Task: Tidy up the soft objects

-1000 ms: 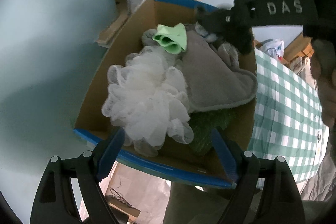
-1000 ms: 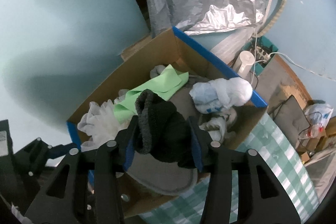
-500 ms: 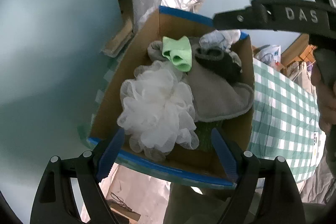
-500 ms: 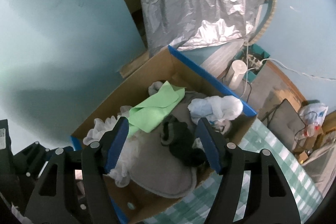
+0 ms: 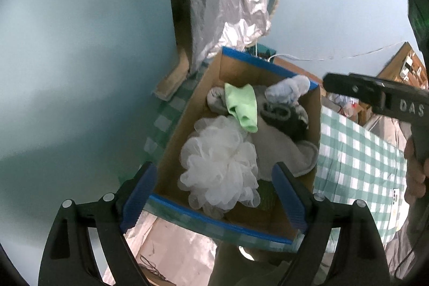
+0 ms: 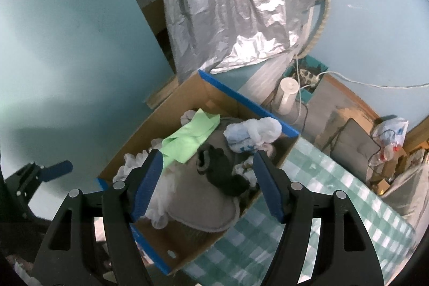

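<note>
Right wrist view: my right hand-held gripper [image 6: 207, 184] hangs wide and empty above the dark knitted sock [image 6: 224, 174], which lies in the blue-taped cardboard box [image 6: 241, 98], long axis slanting down-right; my left hand-held gripper [image 5: 214, 195], likewise wide and empty, hovers farther off.

This looked like a cluttered home storage corner: pale blue walls [image 6: 67, 31], a crinkled silver cover [image 6: 236, 4] hanging behind the cardboard box [image 6: 150, 130], a green checked tablecloth [image 6: 308, 205] beside it, and plastic bags [image 6: 391, 133] farther right.
</note>
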A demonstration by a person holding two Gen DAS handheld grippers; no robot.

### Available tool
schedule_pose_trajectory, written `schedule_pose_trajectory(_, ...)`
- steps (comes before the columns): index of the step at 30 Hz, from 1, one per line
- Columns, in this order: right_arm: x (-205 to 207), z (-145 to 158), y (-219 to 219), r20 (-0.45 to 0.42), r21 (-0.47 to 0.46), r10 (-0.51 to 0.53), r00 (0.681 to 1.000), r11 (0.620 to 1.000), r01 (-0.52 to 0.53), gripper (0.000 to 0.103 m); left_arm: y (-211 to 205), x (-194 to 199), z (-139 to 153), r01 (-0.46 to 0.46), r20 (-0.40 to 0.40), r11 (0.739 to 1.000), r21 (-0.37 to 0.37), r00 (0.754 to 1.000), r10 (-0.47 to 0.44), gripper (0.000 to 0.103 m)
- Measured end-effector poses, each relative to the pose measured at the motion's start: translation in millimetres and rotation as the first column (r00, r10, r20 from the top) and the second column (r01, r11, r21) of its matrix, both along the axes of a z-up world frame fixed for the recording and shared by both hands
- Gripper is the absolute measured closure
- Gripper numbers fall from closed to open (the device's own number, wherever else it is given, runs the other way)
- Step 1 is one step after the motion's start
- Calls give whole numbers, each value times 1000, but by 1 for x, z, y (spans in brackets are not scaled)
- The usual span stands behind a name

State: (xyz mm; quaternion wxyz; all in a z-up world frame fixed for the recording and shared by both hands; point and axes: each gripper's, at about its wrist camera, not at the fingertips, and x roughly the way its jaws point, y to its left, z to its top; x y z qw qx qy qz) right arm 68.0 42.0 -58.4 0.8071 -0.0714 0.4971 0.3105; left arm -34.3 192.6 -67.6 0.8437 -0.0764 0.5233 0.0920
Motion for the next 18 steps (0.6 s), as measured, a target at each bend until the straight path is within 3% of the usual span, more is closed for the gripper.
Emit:
schedule_pose_trajectory(9, -11, 24, -17, 22, 19, -56, 998, 998, 55, 32, 3, -1, 30, 0, 68, 1000, 5, 998, -1, 2)
schedule_pose_trajectory(18, -23, 41, -37, 27, 34, -117, 993, 993, 116, 32, -8, 0, 51, 33, 102, 997, 69, 994, -40, 2)
